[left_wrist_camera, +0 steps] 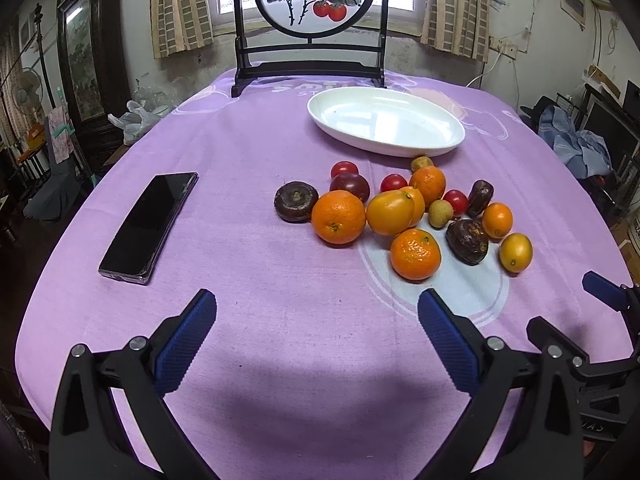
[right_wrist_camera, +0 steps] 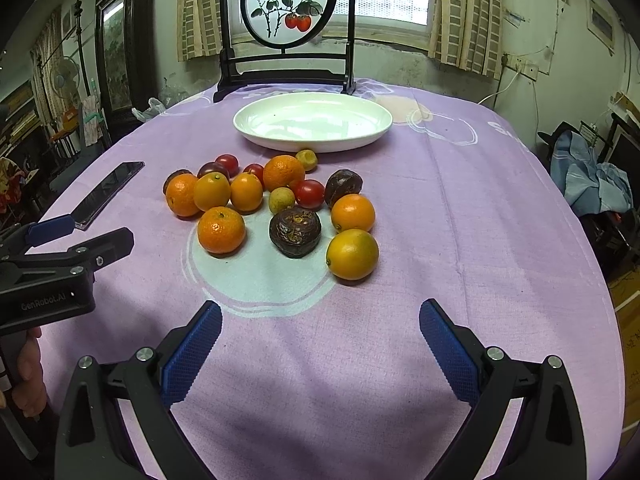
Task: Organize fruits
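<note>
A: Where the fruits (right_wrist_camera: 272, 208) lie in a loose heap on the purple tablecloth (right_wrist_camera: 460, 220), the white oval plate (right_wrist_camera: 312, 120) sits just behind them with nothing in it

B: Which pieces are nearest the plate?

A: A small yellowish fruit (right_wrist_camera: 307, 159) almost touches its front rim, with an orange (right_wrist_camera: 283, 173) and red cherry tomatoes (right_wrist_camera: 310, 194) just in front of that. Farther from the plate come more oranges and two dark brown wrinkled fruits, and the yellow-orange citrus (right_wrist_camera: 352, 254) lies farthest out

B: And the grippers?

A: Both hover over the cloth on the side of the heap away from the plate. The right gripper (right_wrist_camera: 320, 344) has its blue-padded fingers spread wide, holding nothing. The left gripper (left_wrist_camera: 316, 336) is likewise spread and grips nothing; a hand (right_wrist_camera: 28, 372) shows on its handle in the right wrist view

B: Anything else?

A: A black phone (left_wrist_camera: 148, 226) lies well left of the plate, and a dark-framed round painted screen (right_wrist_camera: 286, 4) stands behind the plate
</note>
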